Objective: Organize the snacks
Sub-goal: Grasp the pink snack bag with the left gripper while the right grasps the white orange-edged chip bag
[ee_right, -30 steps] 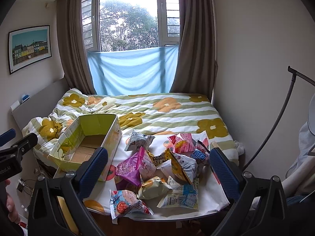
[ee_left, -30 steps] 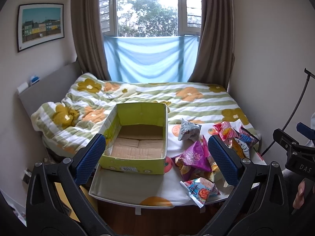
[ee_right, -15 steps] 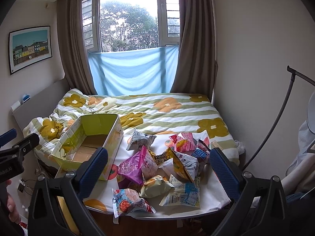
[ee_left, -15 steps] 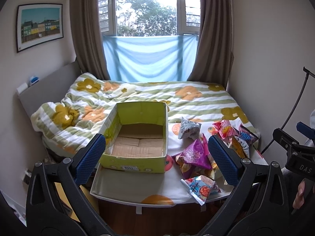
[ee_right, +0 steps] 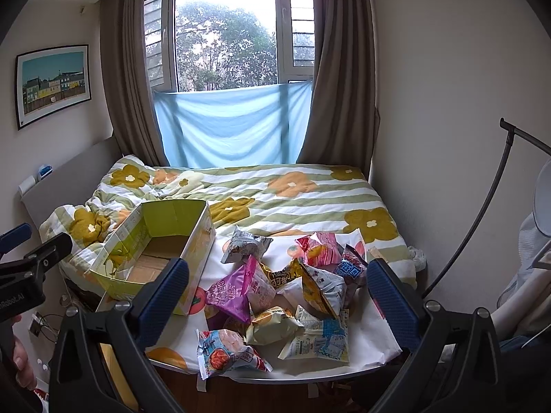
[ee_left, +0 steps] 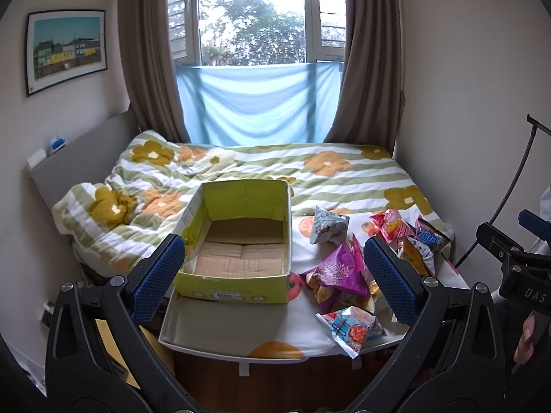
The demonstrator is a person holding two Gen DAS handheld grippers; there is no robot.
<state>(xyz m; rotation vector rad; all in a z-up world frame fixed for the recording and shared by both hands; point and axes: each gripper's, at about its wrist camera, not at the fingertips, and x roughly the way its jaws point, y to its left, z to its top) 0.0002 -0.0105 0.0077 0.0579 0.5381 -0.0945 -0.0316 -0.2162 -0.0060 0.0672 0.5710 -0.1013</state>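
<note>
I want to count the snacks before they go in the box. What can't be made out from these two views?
- Snack pile: packets overlap in both views, so lower ones are hidden; no exact count.
- Left wrist view: the right finger covers part of the pile.
- Box: its near inside wall is out of sight.
- Packet print: too small to read.

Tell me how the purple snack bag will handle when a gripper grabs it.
The purple snack bag looks puffed, so probably light and squashy. Its glossy film may slip. It leans on neighbouring packets, so lifting it could shift them.
</note>
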